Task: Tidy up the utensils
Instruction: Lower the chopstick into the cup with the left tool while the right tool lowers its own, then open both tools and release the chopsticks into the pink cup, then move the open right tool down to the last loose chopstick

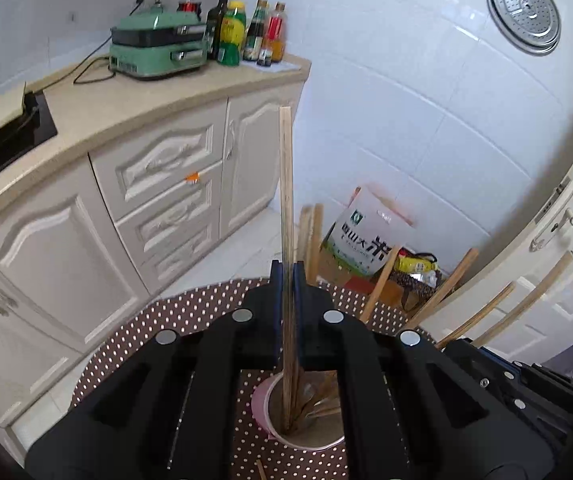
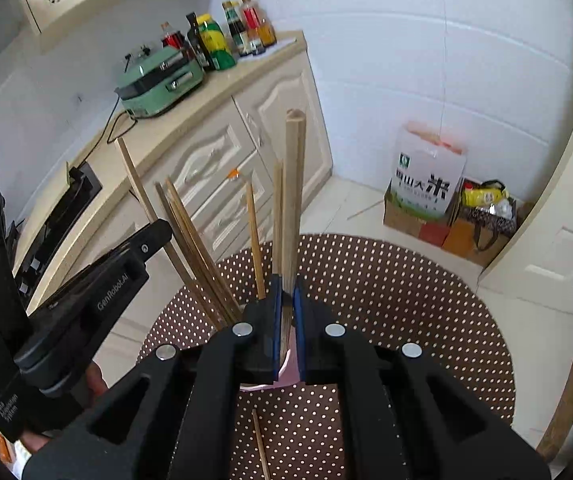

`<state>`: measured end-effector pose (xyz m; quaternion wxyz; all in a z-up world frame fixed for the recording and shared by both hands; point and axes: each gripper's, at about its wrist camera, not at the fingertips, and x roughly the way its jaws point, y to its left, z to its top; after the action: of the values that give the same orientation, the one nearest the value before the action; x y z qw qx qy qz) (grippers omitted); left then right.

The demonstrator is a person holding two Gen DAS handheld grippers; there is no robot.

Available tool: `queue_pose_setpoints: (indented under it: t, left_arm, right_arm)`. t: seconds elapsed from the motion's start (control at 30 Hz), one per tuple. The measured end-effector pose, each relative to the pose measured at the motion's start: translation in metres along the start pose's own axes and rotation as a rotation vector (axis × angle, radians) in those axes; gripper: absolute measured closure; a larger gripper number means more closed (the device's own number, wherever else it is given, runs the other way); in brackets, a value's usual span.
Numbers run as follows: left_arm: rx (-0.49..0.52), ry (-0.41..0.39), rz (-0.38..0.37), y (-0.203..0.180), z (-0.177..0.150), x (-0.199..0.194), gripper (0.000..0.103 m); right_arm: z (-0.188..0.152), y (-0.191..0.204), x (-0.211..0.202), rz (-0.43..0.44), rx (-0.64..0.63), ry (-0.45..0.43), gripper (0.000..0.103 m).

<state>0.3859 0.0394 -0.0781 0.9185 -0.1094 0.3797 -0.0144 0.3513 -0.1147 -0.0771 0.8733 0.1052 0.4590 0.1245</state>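
My left gripper (image 1: 287, 276) is shut on a wooden chopstick (image 1: 285, 184) that stands upright, its lower end inside a pink cup (image 1: 264, 412) on the polka-dot table (image 1: 158, 328). Several more chopsticks (image 1: 382, 284) lean out of the cup. My right gripper (image 2: 287, 288) is shut on a chopstick (image 2: 295, 184) held upright over the same cup (image 2: 286, 372). The left gripper's body (image 2: 98, 292) shows at the left of the right wrist view. One loose chopstick (image 2: 260, 444) lies on the table near me.
A cream kitchen counter (image 1: 158, 100) carries a green appliance (image 1: 158, 46) and several bottles (image 1: 246, 30). A rice bag (image 2: 426, 176) and boxes stand on the floor by the tiled wall. A white door (image 1: 558, 240) is at right.
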Motion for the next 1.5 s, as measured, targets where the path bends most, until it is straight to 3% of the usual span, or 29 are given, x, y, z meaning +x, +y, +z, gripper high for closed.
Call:
queue_pose_setpoints:
  t: [0.4, 0.73, 0.9, 0.93, 0.97, 1.03, 1.07, 1.5]
  left_arm:
    - [0.015, 0.072, 0.000, 0.005, -0.030, 0.016, 0.096]
    - [0.072, 0.066, 0.008, 0.002, -0.041, 0.006, 0.095]
    - [0.085, 0.097, 0.009, 0.006, -0.041, 0.000, 0.094]
    - [0.090, 0.109, 0.007, 0.007, -0.042, -0.001, 0.092]
    - [0.093, 0.117, 0.010, 0.007, -0.043, -0.004, 0.084]
    - [0.096, 0.106, 0.019, 0.009, -0.046, -0.011, 0.045]
    - [0.105, 0.071, 0.045, 0.010, -0.048, -0.020, 0.036]
    - [0.167, 0.055, 0.048, 0.010, -0.072, -0.081, 0.035]
  right_arm:
    - [-0.012, 0.005, 0.029, 0.004, 0.006, 0.088, 0.098]
    - [-0.019, 0.003, 0.030, 0.007, 0.023, 0.122, 0.094]
    - [-0.023, 0.003, 0.018, -0.009, 0.025, 0.098, 0.066]
    - [-0.024, 0.003, 0.014, -0.017, 0.024, 0.089, 0.061]
    - [-0.026, 0.002, 0.011, -0.020, 0.024, 0.085, 0.057]
    - [-0.029, 0.000, 0.004, -0.023, 0.030, 0.074, 0.054]
    - [-0.030, -0.002, 0.000, -0.023, 0.040, 0.067, 0.050]
    - [-0.064, 0.003, -0.057, -0.075, 0.018, 0.016, 0.042]
